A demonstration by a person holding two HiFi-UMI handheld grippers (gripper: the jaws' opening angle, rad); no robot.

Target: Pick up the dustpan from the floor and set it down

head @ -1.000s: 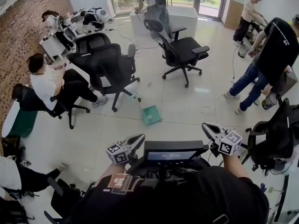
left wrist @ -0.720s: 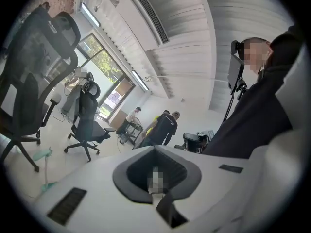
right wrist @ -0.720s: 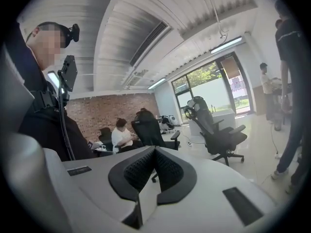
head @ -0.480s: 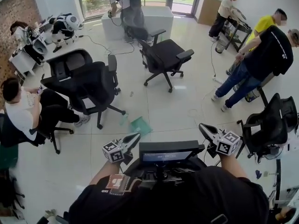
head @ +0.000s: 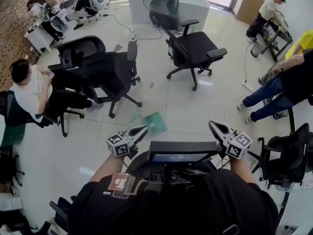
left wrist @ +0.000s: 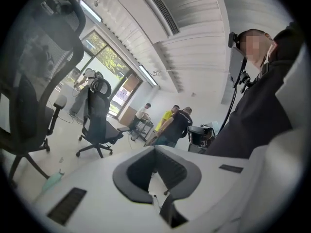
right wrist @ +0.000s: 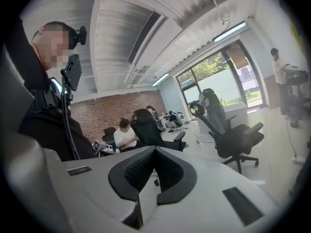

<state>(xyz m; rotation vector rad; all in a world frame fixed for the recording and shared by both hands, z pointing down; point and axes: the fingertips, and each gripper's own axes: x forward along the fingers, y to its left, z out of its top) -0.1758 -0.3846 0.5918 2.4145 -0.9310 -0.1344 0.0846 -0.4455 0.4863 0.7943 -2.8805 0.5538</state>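
Note:
The green dustpan (head: 154, 122) lies flat on the pale tiled floor, ahead of me and a little left of centre. Its handle points up-left toward a black chair. In the left gripper view the dustpan (left wrist: 52, 179) shows as a small teal shape low at the left. My left gripper (head: 143, 129) is held out level, its tip over the dustpan's near edge in the picture but well above the floor. Its jaws are shut and empty. The right gripper (head: 212, 125) is held out at the right, its jaws also shut with nothing between them.
Two black office chairs (head: 110, 70) stand left of the dustpan, and another chair (head: 195, 45) stands beyond it. A seated person (head: 29, 89) is at the left and standing people (head: 279, 92) at the right. One more chair (head: 288, 153) is near my right side.
The room has shifted across the head view as I move over the floor; the dustpan stays just ahead. Both grippers keep their place before me, shut and empty.

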